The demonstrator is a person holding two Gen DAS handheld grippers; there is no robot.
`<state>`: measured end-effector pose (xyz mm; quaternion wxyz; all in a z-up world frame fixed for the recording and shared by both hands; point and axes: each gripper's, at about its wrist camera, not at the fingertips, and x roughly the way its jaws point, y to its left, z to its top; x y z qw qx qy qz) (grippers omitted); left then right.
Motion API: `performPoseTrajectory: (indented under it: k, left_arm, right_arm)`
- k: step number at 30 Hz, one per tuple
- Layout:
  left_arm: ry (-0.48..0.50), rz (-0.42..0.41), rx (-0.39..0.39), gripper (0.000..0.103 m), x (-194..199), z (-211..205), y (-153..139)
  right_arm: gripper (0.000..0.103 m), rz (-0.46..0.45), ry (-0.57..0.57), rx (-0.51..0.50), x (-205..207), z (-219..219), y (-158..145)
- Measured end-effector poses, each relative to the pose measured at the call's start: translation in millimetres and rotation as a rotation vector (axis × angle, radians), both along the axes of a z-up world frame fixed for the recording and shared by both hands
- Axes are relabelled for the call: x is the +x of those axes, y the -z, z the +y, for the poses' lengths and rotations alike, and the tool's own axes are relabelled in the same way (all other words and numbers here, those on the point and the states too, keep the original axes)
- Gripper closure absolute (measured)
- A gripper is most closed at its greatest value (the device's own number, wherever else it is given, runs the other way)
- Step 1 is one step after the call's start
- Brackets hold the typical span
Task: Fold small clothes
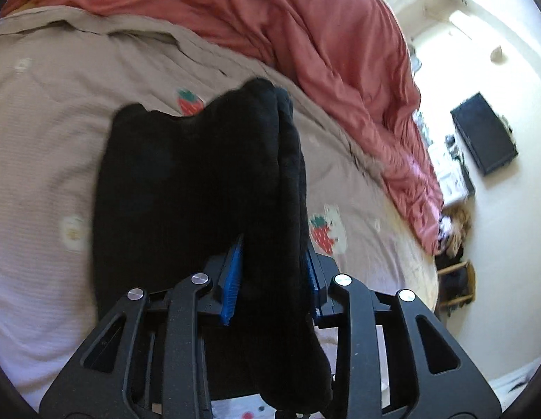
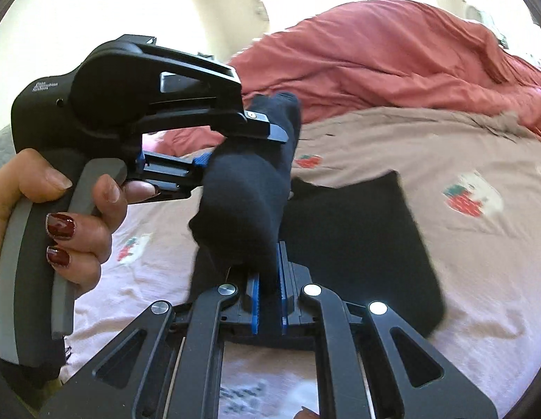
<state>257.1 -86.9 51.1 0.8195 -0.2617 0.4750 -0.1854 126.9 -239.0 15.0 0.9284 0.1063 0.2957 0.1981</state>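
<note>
Both sets of jaws are clamped on one dark sock, the right gripper pinching one end and the left gripper the other, holding it doubled above the bed. The fold looks only half made, since the sock is not yet laid down. Beyond it a black garment lies flat on the bed.

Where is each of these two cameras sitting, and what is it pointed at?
Left wrist: rides on the left gripper, looking down its blue pads at the black garment they pinch, over the bed sheet.
Right wrist: rides on the right gripper, also clamping the garment; the person's left hand shows.
Shared: garment, sheet, pink duvet.
</note>
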Motion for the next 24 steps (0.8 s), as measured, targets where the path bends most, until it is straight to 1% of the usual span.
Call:
performPoseTrajectory:
  k: [3, 4, 5, 6, 8, 9, 12, 14, 15, 16, 19, 20, 22, 24]
  left_arm:
    - [0.034, 0.02, 0.016, 0.08, 7, -27, 16]
    - [0.051, 0.034, 0.0, 0.071, 8, -33, 23]
    - [0.067, 0.046, -0.031, 0.052, 10, -38, 29]
    - [0.07, 0.058, -0.073, 0.045, 9, -38, 36]
    - [0.064, 0.044, -0.111, 0.044, 6, -34, 38]
    - [0.054, 0.028, -0.106, 0.044, 2, -28, 37]
    - [0.004, -0.042, -0.057, 0.044, -13, -9, 29]
    - [-0.052, -0.096, 0.053, 0.044, -24, 3, 24]
    - [-0.083, -0.12, 0.139, 0.044, -30, 10, 24]
    - [-0.104, -0.132, 0.192, 0.044, -36, 15, 26]
    - [-0.117, -0.13, 0.283, 0.044, -43, 21, 39]
    - [-0.107, -0.127, 0.306, 0.044, -45, 20, 47]
    - [-0.087, -0.127, 0.316, 0.044, -48, 17, 58]
    - [-0.071, -0.152, 0.336, 0.044, -52, 12, 64]
  right_arm:
    - [0.096, 0.055, 0.039, 0.037, 3, -19, 12]
    - [0.096, 0.087, 0.056, 0.05, 6, -27, 19]
    - [0.095, 0.114, 0.072, 0.065, 7, -33, 24]
    - [0.095, 0.151, 0.085, 0.09, 10, -41, 31]
    - [0.092, 0.232, 0.091, 0.166, 14, -55, 46]
    - [0.089, 0.254, 0.089, 0.192, 14, -60, 51]
    - [0.086, 0.265, 0.076, 0.207, 9, -67, 54]
    - [0.085, 0.261, 0.072, 0.197, 5, -70, 51]
    - [0.084, 0.259, 0.071, 0.185, 2, -71, 49]
    - [0.083, 0.254, 0.073, 0.162, -1, -72, 47]
    - [0.079, 0.244, 0.095, 0.086, -5, -80, 41]
    - [0.079, 0.235, 0.108, 0.067, -8, -83, 37]
    - [0.077, 0.195, 0.14, 0.028, -12, -90, 25]
    - [0.077, 0.172, 0.155, -0.001, -11, -95, 15]
